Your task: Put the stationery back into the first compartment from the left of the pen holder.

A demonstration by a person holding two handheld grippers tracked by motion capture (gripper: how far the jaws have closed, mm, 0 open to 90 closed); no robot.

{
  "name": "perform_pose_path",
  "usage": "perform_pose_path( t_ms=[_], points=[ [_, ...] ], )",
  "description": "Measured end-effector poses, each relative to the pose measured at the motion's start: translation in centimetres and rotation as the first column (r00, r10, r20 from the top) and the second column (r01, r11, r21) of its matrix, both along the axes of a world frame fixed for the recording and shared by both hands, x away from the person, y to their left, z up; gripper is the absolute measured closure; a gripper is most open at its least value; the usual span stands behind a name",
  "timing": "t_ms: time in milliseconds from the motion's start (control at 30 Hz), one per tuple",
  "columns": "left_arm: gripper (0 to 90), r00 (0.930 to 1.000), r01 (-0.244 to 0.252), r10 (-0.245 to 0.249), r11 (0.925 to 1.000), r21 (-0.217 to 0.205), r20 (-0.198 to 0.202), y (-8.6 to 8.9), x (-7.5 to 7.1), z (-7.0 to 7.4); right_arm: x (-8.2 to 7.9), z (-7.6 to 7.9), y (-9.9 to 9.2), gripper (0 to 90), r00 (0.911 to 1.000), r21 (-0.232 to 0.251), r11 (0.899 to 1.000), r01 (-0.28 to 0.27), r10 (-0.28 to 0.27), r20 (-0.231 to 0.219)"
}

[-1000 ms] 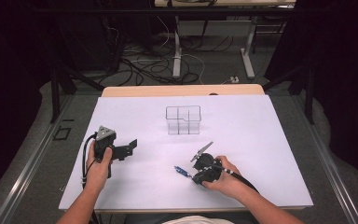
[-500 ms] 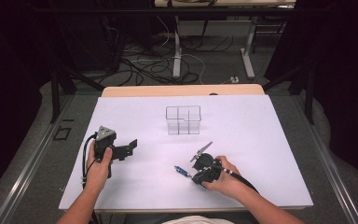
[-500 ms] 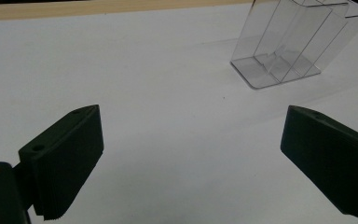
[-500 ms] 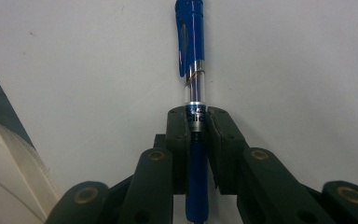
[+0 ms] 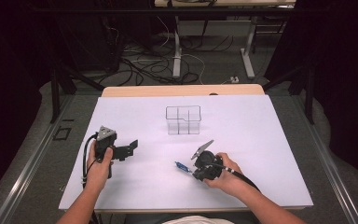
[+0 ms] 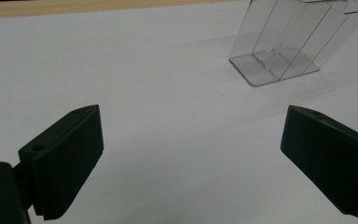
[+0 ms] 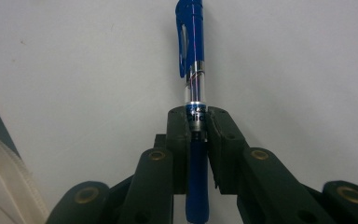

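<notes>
nothing moved since prior frame: right gripper clamps blue pen, left gripper jaws wide, w/ clear organizer beyond.

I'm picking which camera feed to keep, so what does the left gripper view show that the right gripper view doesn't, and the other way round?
The left gripper view has the clear divided box standing on the sheet ahead, beyond the left gripper, whose jaws stand wide apart with nothing between them. The right gripper view has the blue pen clamped lengthwise between the jaws of the right gripper, its clip end sticking out past them. Both share the white table sheet as background.
</notes>
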State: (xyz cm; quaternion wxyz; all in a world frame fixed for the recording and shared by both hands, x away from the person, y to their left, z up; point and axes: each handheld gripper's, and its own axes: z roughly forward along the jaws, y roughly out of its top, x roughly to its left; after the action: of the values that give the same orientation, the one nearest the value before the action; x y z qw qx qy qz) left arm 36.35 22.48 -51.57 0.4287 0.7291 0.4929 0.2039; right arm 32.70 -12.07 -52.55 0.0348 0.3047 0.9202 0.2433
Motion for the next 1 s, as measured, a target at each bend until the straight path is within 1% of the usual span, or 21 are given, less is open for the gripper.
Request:
perform_pose_path(
  t_ms=[67,100,133,167,200,233,300,367,400,433,467,533,567,633,733,833,867,900,933,967,1000],
  points=[
    [5.5,1.0,0.001,-0.001,1.0,0.01,0.002,-0.1,0.0,0.0,0.2,0.3,-0.2,79.7,0.9997,-0.021,1.0,0.001,-0.001,0.025],
    [5.1,1.0,0.002,-0.002,0.9999,0.016,0.005,-0.1,0.0,0.1,0.3,0.4,-0.2,79.7,0.9997,-0.019,1.0,-0.003,0.003,0.025],
    [4.4,1.0,0.002,-0.002,1.0,0.009,0.002,-0.2,0.0,0.1,0.3,0.5,-0.3,79.7,0.9996,-0.014,1.0,-0.003,0.003,0.028],
    [3.5,1.0,0.003,-0.003,0.9999,0.012,0.009,-0.3,0.0,0.2,0.5,0.6,-0.4,79.7,0.9991,-0.024,1.0,-0.006,0.007,0.041],
    [2.1,0.9999,0.011,-0.011,0.9998,0.019,0.005,-0.4,0.0,0.2,0.7,0.7,-0.4,79.7,0.9993,-0.014,1.0,-0.009,0.009,0.037],
    [0.6,0.9997,0.02,-0.02,0.9995,0.026,0.011,-0.5,-0.1,0.3,0.8,0.9,-0.5,79.7,0.999,-0.024,1.0,-0.003,0.004,0.045],
    [0.2,0.9993,0.034,-0.035,0.9992,0.02,0.017,-0.5,-0.1,0.4,1.3,1.3,-0.9,79.7,0.9987,-0.018,1.0,-0.01,0.01,0.049],
    [0.2,0.9995,0.023,-0.024,0.9994,0.024,0.021,-0.7,-0.1,0.6,1.9,1.6,-1.2,79.7,0.9981,-0.018,1.0,-0.018,0.019,0.059],
    [0.2,0.9994,0.027,-0.028,0.9991,0.032,0.018,-0.7,-0.1,0.7,2.2,1.8,-1.3,79.7,0.998,-0.017,1.0,-0.014,0.015,0.062],
    [0.2,0.9994,0.033,-0.033,0.9992,0.024,0.008,-0.8,-0.1,0.9,2.4,2.0,-1.4,79.7,0.9978,-0.019,1.0,-0.015,0.016,0.064],
    [0.2,0.9993,0.036,-0.036,0.999,0.026,0.01,-0.9,-0.1,1.0,2.8,2.2,-1.5,79.7,0.9975,-0.013,1.0,-0.021,0.021,0.068],
    [0.2,0.9988,0.049,-0.049,0.9984,0.027,0.006,-1.2,-0.2,1.1,3.5,2.5,-1.8,79.7,0.9987,0.0,1.0,-0.008,0.008,0.051],
    [0.2,0.9983,0.058,-0.058,0.9975,0.04,0.004,-1.2,-0.2,1.2,4.0,2.8,-2.0,79.7,0.9987,-0.005,1.0,-0.008,0.008,0.05],
    [0.2,0.9971,0.076,-0.076,0.9963,0.039,0.001,-1.6,-0.4,1.2,4.9,3.3,-2.2,79.7,0.9992,0.001,1.0,0.003,-0.003,0.039],
    [0.2,0.9936,0.11,-0.112,0.9905,0.081,0.013,-2.4,-0.7,1.2,6.2,4.1,-2.5,79.7,0.9997,0.019,1.0,0.021,-0.021,0.012],
    [0.3,0.9897,0.136,-0.141,0.9814,0.136,0.028,-3.1,-0.9,1.2,7.2,4.7,-2.6,79.7,0.9996,0.019,0.999,0.029,-0.029,-0.002],
    [0.3,0.9876,0.148,-0.154,0.9789,0.141,0.033,-3.4,-1.0,1.1,7.4,4.9,-2.5,79.7,0.9985,0.02,0.999,0.048,-0.048,-0.027],
    [0.5,0.9861,0.156,-0.163,0.9763,0.15,0.035,-3.6,-1.1,1.1,7.8,5.2,-2.5,79.7,0.9983,0.013,0.999,0.049,-0.048,-0.033],
    [0.8,0.9848,0.161,-0.169,0.9743,0.158,0.04,-3.8,-1.1,1.2,8.3,5.3,-2.5,79.7,0.9993,0.013,1.0,0.026,-0.025,-0.026],
    [1.3,0.9825,0.17,-0.18,0.9726,0.159,0.05,-4.0,-1.2,1.1,8.5,5.3,-2.4,79.7,0.9993,0.017,1.0,0.025,-0.024,-0.029],
    [1.7,0.981,0.175,-0.187,0.9687,0.176,0.051,-4.2,-1.2,1.2,8.7,5.6,-2.3,79.7,0.9983,0.008,0.999,0.042,-0.041,-0.041]
  ],
)
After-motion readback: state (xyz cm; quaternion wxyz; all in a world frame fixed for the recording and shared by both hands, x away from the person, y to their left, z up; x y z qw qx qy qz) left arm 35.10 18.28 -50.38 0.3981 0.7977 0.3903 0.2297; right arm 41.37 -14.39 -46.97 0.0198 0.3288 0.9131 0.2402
